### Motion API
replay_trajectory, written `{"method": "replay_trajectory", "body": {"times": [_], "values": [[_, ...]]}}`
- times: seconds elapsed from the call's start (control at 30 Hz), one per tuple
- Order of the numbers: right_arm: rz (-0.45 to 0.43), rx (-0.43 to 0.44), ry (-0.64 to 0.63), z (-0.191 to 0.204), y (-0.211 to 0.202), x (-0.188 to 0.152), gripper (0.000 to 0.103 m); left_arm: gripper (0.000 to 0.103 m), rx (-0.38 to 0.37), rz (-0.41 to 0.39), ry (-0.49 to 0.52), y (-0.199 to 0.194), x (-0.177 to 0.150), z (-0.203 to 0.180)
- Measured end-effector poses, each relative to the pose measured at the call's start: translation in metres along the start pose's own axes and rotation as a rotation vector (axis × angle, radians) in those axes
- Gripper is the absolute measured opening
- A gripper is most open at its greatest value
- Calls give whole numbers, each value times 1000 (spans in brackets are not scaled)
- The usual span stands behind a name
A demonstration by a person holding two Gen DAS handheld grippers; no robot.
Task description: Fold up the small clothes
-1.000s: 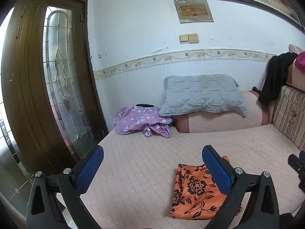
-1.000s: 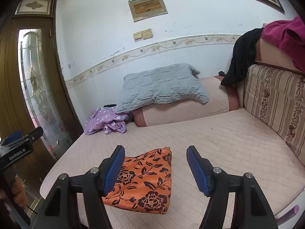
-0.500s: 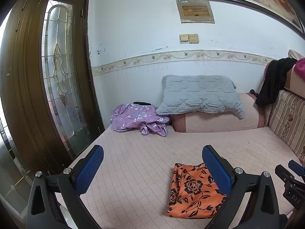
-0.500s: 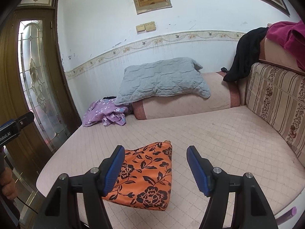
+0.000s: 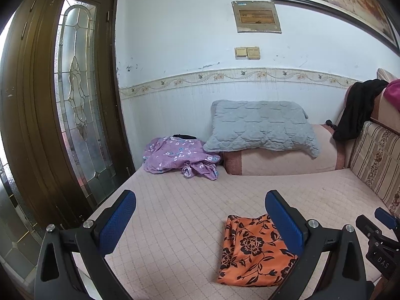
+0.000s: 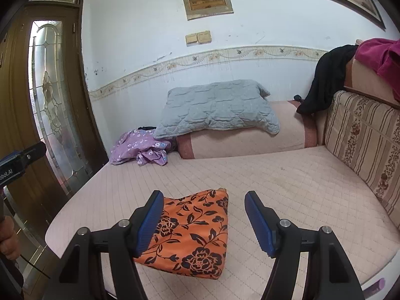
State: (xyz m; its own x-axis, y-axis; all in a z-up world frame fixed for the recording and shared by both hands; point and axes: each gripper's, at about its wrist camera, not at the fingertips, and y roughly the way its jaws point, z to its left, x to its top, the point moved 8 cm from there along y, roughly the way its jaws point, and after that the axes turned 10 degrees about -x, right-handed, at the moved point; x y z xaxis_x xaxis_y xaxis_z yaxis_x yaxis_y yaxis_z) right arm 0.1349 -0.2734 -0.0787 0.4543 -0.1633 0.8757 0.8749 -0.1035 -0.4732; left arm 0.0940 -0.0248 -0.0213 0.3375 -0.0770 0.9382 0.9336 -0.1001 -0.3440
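A folded orange cloth with black flowers (image 5: 252, 250) (image 6: 192, 232) lies flat near the front edge of the pink quilted mattress (image 5: 190, 207) (image 6: 287, 187). My left gripper (image 5: 200, 215) hovers above and to the left of it, open, nothing between its blue pads. My right gripper (image 6: 203, 215) stands open just over the cloth's near right side, empty. A crumpled purple flowered garment (image 5: 178, 157) (image 6: 140, 147) lies at the far left corner by the wall. In the left wrist view the right gripper's body (image 5: 380, 240) shows at the right edge.
A grey quilted pillow (image 5: 260, 125) (image 6: 217, 107) rests on a pink bolster (image 5: 280, 160). A striped cushion (image 6: 365, 145) lines the right side, with black (image 6: 325, 80) and magenta (image 6: 380, 57) clothes draped above. A brown glass-paned door (image 5: 72, 115) stands left.
Both views have rolled slightly and levelled; the orange cloth and the purple garment lie where they were. Both grippers stay open.
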Motion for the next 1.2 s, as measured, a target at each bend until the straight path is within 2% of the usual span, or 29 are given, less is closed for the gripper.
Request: {"method": "replay_trajectory", "body": {"times": [0.47,0.93,1.2], "values": [[-115,-49,-79,18,-42,22,70,103,-8,-21,-8,-13,9,5],[-222,-36,-60,21,-102,51,73,103,-28,-92,-7,-51,40,3],[-236,-45,-46,24,-112,58,73,103,-73,-106,20,-58,58,-6]]}}
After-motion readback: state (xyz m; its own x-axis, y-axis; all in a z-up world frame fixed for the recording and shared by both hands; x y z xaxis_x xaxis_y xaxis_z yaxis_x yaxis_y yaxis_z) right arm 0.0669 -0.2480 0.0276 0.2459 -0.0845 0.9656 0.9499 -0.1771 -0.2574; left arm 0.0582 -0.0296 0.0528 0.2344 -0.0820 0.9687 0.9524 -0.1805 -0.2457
